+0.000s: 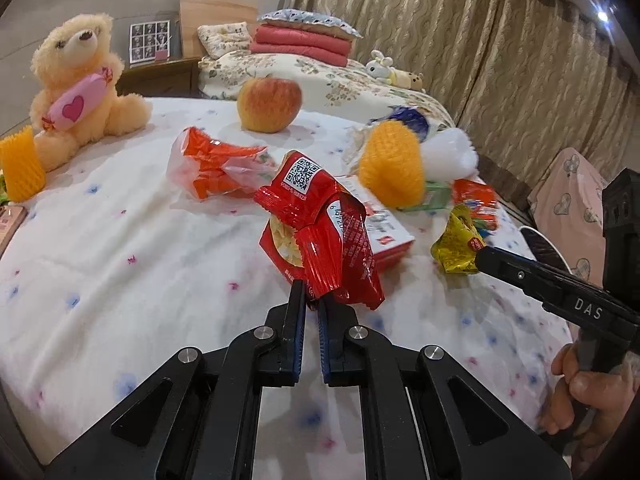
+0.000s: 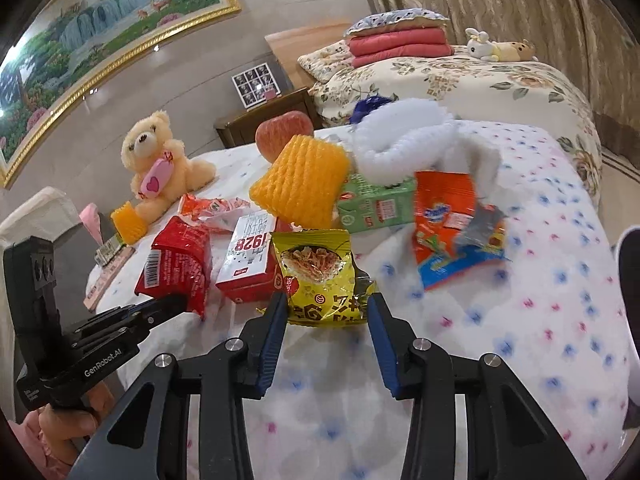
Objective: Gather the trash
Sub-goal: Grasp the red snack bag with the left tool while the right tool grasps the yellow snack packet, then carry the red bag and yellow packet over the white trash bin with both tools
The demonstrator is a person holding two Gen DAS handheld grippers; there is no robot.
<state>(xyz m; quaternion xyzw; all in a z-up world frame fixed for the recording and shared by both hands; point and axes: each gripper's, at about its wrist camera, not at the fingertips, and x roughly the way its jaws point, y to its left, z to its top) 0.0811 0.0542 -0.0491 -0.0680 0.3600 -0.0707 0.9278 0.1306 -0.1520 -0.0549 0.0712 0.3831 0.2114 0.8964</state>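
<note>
My left gripper [image 1: 311, 294] was clamped on the lower edge of a crumpled red foil snack wrapper with a QR code [image 1: 320, 236], its blue-padded jaws drawn nearly together with the foil pinched between them, and the wrapper stood up above the white quilt dotted with blue and pink flowers [image 1: 120, 264]. My right gripper [image 2: 327, 308] had its jaws apart, one on each side of a small yellow foil noodle-snack packet [image 2: 320, 276]; I could not tell whether the pads [image 2: 276, 320] touched it. In the left wrist view that yellow packet [image 1: 456, 248] sat right at the tip of the right gripper, near the quilt's right edge. Behind the red wrapper lay a flat red-and-white carton [image 1: 384, 232], and to its left an orange packet inside a clear plastic bag [image 1: 212, 168]. Further back I saw a yellow foam fruit net [image 1: 394, 164], a white foam net [image 1: 450, 154], a green drink carton [image 2: 376, 202] and an orange snack bag with a blue edge [image 2: 448, 220], piled close together. A red-yellow apple [image 1: 269, 104] sat toward the quilt's far edge, and a cream teddy bear holding a pink candy cushion [image 1: 76, 84] sat at the far left with a second yellow foam net [image 1: 20, 164] just beside it.
</note>
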